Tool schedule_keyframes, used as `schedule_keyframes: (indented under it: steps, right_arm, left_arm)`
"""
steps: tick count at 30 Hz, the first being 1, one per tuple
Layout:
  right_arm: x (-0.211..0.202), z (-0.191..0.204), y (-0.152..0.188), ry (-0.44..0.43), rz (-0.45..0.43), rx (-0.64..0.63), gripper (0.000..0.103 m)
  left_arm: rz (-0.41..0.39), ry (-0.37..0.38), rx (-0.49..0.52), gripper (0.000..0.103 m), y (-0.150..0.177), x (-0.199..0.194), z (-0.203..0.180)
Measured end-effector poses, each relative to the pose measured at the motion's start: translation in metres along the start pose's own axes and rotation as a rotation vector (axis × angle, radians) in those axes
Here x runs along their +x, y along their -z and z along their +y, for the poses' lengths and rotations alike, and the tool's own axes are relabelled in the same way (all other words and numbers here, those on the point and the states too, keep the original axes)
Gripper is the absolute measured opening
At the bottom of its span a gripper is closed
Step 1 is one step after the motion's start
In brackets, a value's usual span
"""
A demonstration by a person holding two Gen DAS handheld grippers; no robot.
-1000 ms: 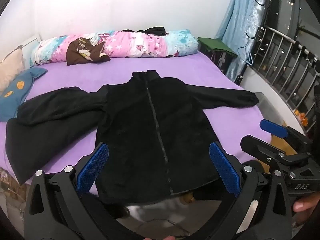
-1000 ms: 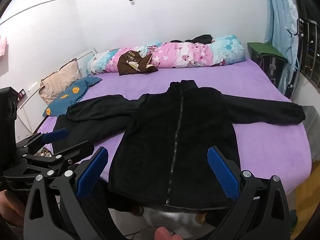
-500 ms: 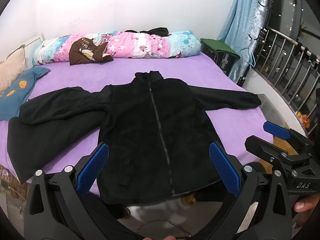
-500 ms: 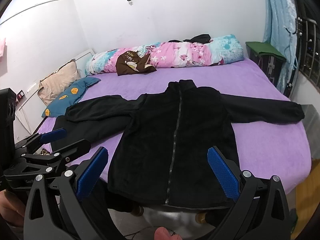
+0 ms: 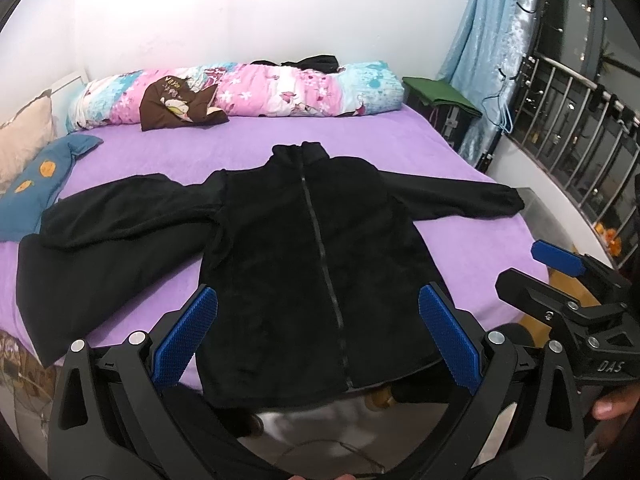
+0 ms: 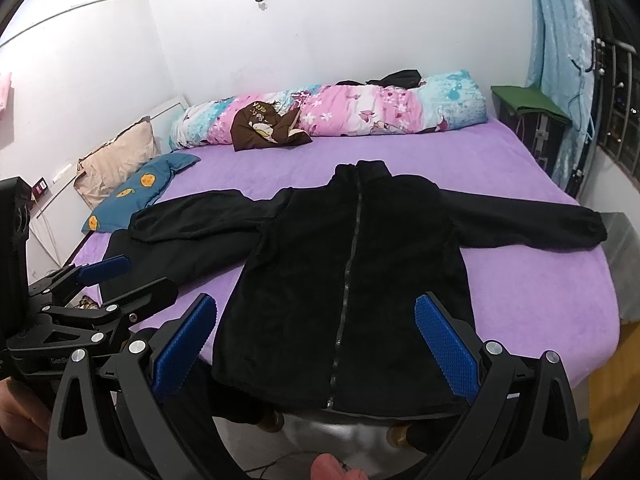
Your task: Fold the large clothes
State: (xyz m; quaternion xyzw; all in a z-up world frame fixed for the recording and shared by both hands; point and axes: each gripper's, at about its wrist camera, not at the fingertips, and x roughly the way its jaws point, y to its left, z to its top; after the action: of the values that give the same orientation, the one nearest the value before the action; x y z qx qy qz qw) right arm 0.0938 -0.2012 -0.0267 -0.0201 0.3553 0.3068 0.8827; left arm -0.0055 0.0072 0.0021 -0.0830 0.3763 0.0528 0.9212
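A black zip-up fleece jacket (image 5: 312, 248) lies flat, front up, on the purple bed (image 5: 360, 140), sleeves spread out to both sides, hem hanging over the near edge. It also shows in the right wrist view (image 6: 352, 272). My left gripper (image 5: 316, 336) is open and empty, held in the air before the hem. My right gripper (image 6: 316, 336) is open and empty too, at about the same height. Each gripper shows at the side of the other's view: the right one (image 5: 560, 280), the left one (image 6: 100, 280).
Another black garment (image 5: 80, 264) lies under the jacket's left sleeve. A floral rolled quilt (image 5: 256, 92) and brown cloth (image 5: 176, 104) lie along the far wall. A blue pillow (image 5: 36, 184) is at left, a railing (image 5: 580, 120) and blue curtain (image 5: 488, 48) at right.
Both grippers have drifted slightly, so the jacket sits a bit more central in the left wrist view. The jacket has not moved and both grippers stay open.
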Motion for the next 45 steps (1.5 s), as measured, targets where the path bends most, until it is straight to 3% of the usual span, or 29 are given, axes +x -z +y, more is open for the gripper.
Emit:
schedule_keyframes:
  steps: [4, 6, 11, 45]
  right_arm:
    - [-0.001, -0.002, -0.002, -0.014, 0.003, 0.026, 0.098]
    - [-0.003, -0.005, -0.004, 0.033, -0.01, 0.041, 0.098]
    - [-0.014, -0.014, -0.009, 0.045, -0.059, 0.071, 0.098]
    - [-0.01, -0.004, -0.009, 0.037, -0.046, 0.023, 0.098]
  left_arm:
    - [0.004, 0.003, -0.001, 0.097, -0.002, 0.0, 0.0]
    - [0.001, 0.003, 0.0, 0.097, -0.002, 0.0, 0.001]
    - [-0.015, 0.02, -0.016, 0.097, -0.001, -0.003, 0.006]
    - [-0.009, 0.004, -0.034, 0.097, -0.002, -0.003, 0.011]
